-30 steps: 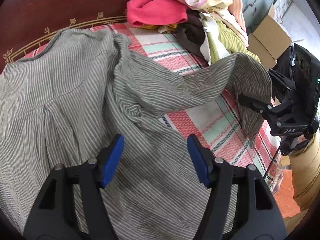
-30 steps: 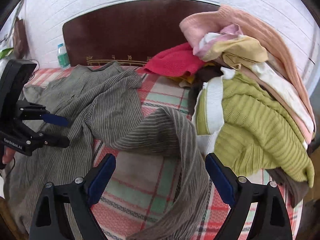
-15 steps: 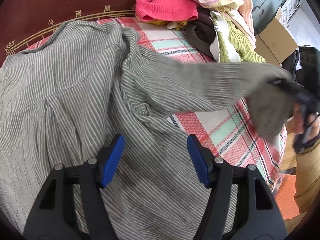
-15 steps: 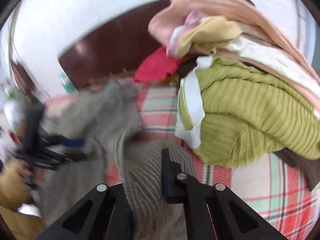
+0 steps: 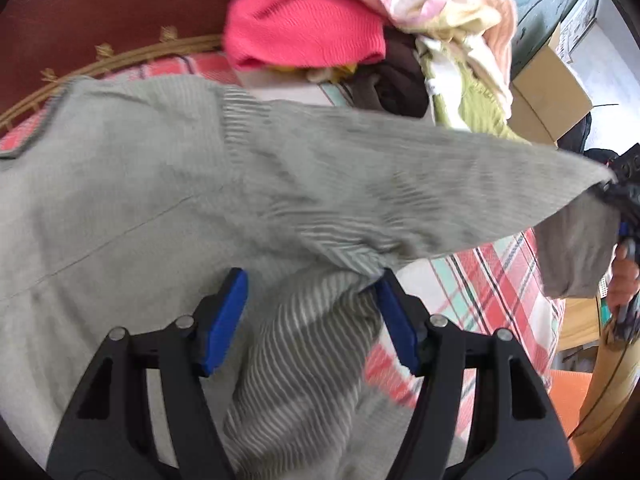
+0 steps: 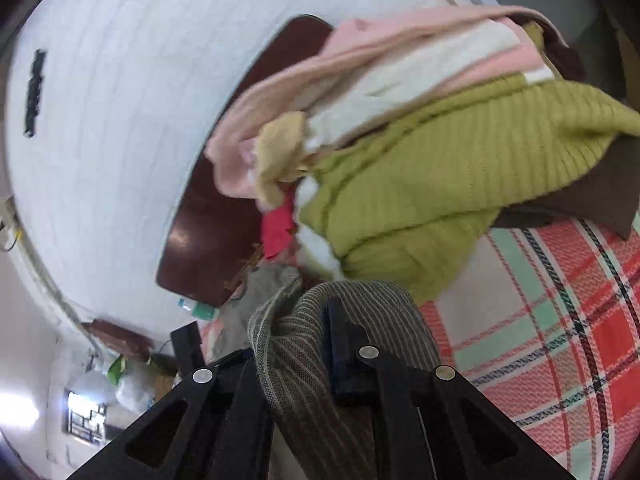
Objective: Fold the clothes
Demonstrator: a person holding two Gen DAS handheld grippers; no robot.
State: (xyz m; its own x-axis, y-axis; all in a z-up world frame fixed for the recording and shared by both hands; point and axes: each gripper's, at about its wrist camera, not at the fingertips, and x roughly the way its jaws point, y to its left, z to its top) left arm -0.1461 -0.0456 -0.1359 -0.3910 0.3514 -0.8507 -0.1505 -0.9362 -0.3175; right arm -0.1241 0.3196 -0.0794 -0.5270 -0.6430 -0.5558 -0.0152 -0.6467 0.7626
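The grey striped shirt (image 5: 132, 208) lies spread over the plaid bedspread (image 5: 504, 276), filling the left wrist view from 9 o'clock to the centre, its collar edge near the dark wooden headboard (image 5: 100, 4) at 11 o'clock. One sleeve (image 5: 420, 184) stretches taut from the shirt body out toward 3 o'clock, lifted off the bedspread, its cuff end hanging down at the far right.

The left gripper (image 5: 310, 308) hovers low over the shirt at 6 o'clock, its jaws spread wide apart, blue pads (image 5: 224, 320) showing on the inner faces; a striped fold of the shirt bunches up between them, and whether the pads touch it is hard to tell.

The right gripper (image 5: 622, 196) shows at 3 o'clock in the left wrist view, at the end of the stretched sleeve. In its own view, the right gripper (image 6: 300, 344) has its jaws drawn together on the sleeve cloth (image 6: 304, 360), which wraps up and over the fingers at 6 o'clock. This view is tilted and motion-blurred.

A pile of clothes (image 6: 420, 168) sits on the bedspread toward 1 o'clock in the right wrist view, with a green knit (image 6: 440, 184) and a pink garment (image 6: 320, 88) on top. In the left wrist view a red knit (image 5: 304, 36) lies at 12 o'clock and a cardboard box (image 5: 548, 96) at 2 o'clock.
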